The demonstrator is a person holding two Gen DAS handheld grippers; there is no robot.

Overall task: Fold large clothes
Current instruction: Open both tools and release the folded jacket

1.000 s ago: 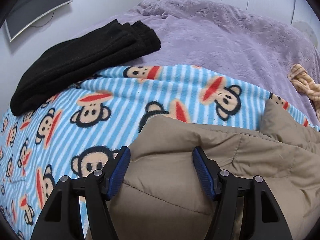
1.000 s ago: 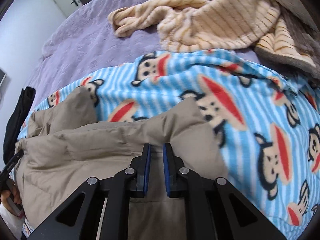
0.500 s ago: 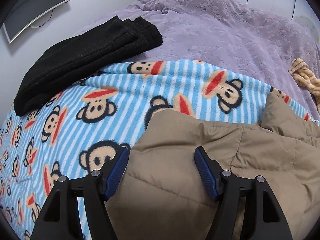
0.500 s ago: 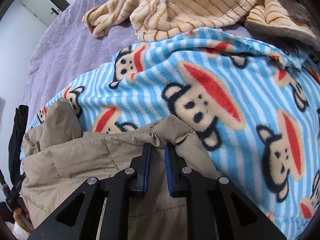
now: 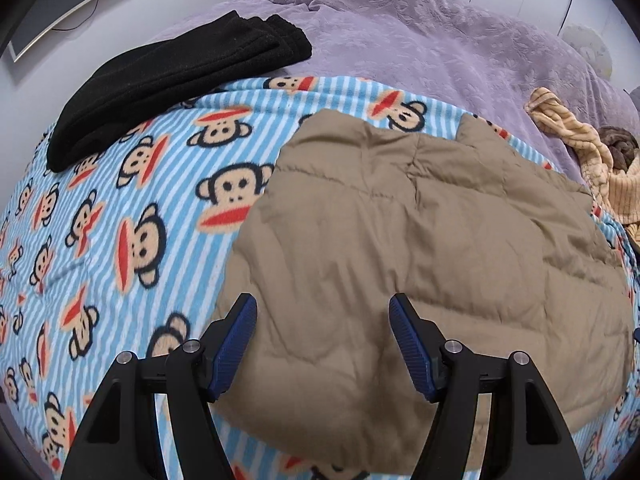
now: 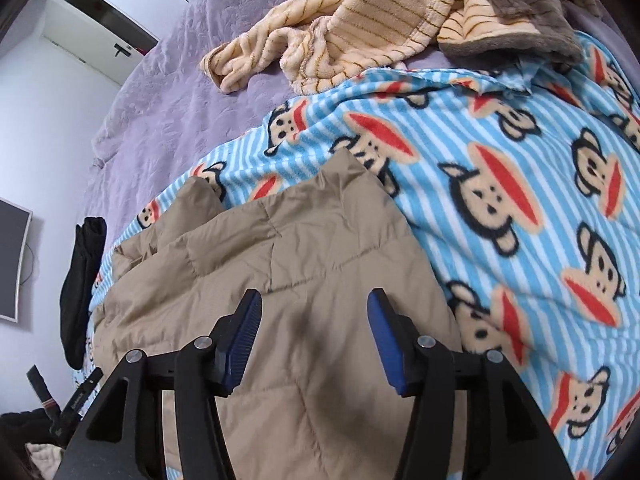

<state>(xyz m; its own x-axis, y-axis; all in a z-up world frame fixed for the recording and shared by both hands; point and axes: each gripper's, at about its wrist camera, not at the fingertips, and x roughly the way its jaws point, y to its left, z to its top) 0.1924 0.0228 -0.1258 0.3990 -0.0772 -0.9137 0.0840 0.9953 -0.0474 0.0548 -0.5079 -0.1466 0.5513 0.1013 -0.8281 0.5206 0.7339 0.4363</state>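
We see the tan quilted jacket (image 5: 420,248) lying folded on the monkey-print fleece blanket (image 5: 132,208). Our left gripper (image 5: 323,344) hangs agape above it, empty. Our right gripper (image 6: 314,338) is opening, its pads off the fabric.

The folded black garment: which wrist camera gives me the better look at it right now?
The left wrist view. There the black garment lies broad and unobstructed, folded layers showing, partly on the monkey-print blanket beside the tan jacket. The right wrist view shows only a thin dark strip at the far left, squeezed by the fisheye.
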